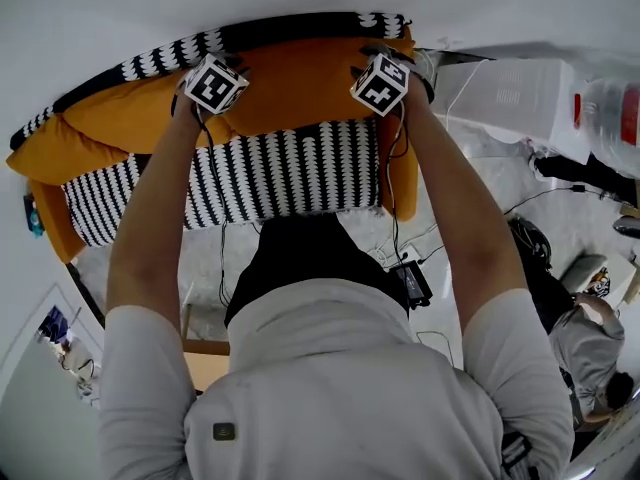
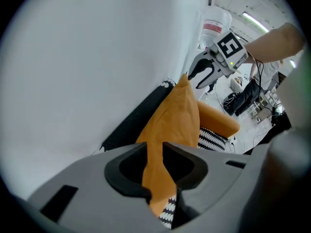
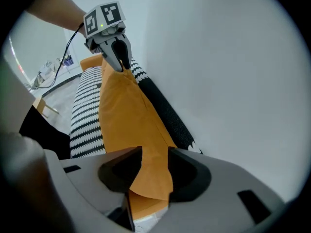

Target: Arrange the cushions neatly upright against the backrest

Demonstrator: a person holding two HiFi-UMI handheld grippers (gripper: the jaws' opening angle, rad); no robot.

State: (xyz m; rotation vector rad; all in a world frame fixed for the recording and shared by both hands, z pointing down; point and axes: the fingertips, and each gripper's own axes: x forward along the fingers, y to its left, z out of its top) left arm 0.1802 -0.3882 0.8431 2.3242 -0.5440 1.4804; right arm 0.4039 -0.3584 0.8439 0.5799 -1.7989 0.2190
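A long orange cushion [image 1: 300,83] stands on edge against the black-and-white backrest [image 1: 150,58] of the sofa, above the patterned seat [image 1: 270,173]. A second orange cushion [image 1: 60,148] leans at the left end. My left gripper [image 1: 208,98] is at the long cushion's upper left corner and my right gripper [image 1: 383,96] at its upper right corner. In the left gripper view the cushion's top edge [image 2: 177,115] runs through my parted jaws [image 2: 154,178]. The right gripper view shows the same edge [image 3: 126,115] between wider jaws [image 3: 153,171]. Neither pair presses the fabric.
Orange armrests [image 1: 402,183] close both ends of the sofa, and a white wall rises right behind it. To the right are a white box [image 1: 510,93], a water bottle [image 1: 610,108] and cables on the floor [image 1: 410,278]. A person [image 1: 590,348] sits at lower right.
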